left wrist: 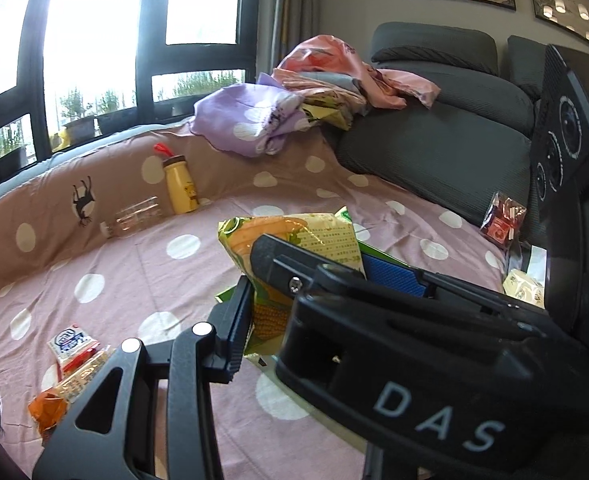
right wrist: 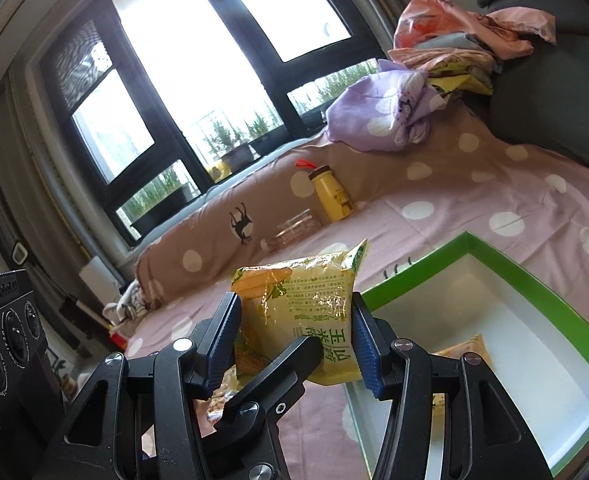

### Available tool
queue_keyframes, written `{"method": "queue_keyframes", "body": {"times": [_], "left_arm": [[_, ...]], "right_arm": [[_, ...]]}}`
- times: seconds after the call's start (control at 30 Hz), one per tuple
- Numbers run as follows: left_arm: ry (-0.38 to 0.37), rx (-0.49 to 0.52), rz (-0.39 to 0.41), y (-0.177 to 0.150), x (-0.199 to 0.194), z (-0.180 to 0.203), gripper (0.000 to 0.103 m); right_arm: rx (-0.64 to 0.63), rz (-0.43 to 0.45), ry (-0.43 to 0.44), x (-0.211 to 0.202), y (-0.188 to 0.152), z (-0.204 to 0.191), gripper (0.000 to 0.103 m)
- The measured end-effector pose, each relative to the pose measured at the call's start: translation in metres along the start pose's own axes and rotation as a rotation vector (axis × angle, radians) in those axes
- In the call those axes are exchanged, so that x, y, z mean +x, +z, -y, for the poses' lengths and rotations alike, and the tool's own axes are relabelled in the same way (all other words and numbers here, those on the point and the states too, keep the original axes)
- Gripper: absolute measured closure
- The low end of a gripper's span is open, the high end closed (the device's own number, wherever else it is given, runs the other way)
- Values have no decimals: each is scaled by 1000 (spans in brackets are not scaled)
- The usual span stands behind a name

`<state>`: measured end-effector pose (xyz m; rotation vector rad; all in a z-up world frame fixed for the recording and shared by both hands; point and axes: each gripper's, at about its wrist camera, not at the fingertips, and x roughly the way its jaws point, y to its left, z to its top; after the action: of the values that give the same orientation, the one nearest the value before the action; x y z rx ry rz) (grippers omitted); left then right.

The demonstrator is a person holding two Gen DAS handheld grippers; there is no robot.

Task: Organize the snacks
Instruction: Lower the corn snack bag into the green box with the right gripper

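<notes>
A yellow-green corn snack bag [right wrist: 314,308] is pinched between both grippers above the pink dotted bedsheet. My right gripper [right wrist: 296,336] is shut on its sides, with a finger of the other gripper crossing in front. In the left wrist view my left gripper [left wrist: 294,276] is shut on the same bag [left wrist: 294,240], and the other gripper's black body covers the right side. A green-rimmed white box [right wrist: 534,300] lies open just right of the bag, with an orange packet [right wrist: 466,344] inside.
Small snack packets [left wrist: 70,360] lie on the sheet at lower left, a red packet [left wrist: 502,220] by the grey sofa cushion. A yellow bottle [left wrist: 180,184] and a clear bottle [left wrist: 134,216] rest against the brown bolster. Piled clothes [left wrist: 294,96] sit behind.
</notes>
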<state>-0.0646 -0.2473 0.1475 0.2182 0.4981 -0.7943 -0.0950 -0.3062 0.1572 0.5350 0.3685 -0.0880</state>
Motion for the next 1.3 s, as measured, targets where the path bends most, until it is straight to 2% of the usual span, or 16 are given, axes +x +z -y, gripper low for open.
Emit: {"method": "queue_keyframes", "body": {"times": [0.17,0.4,1.3], "left_arm": [[-34,14,-35,1,15,13,67],[-61,26,-70,2,32,27,67],[-139,-4,-194,-4,70,38,67]], "right_arm": [[38,-33,-46,0,2,20,47],[113,-52,-67,1,3,46,47],[223,-146,-155,13,-3,85,47]]}}
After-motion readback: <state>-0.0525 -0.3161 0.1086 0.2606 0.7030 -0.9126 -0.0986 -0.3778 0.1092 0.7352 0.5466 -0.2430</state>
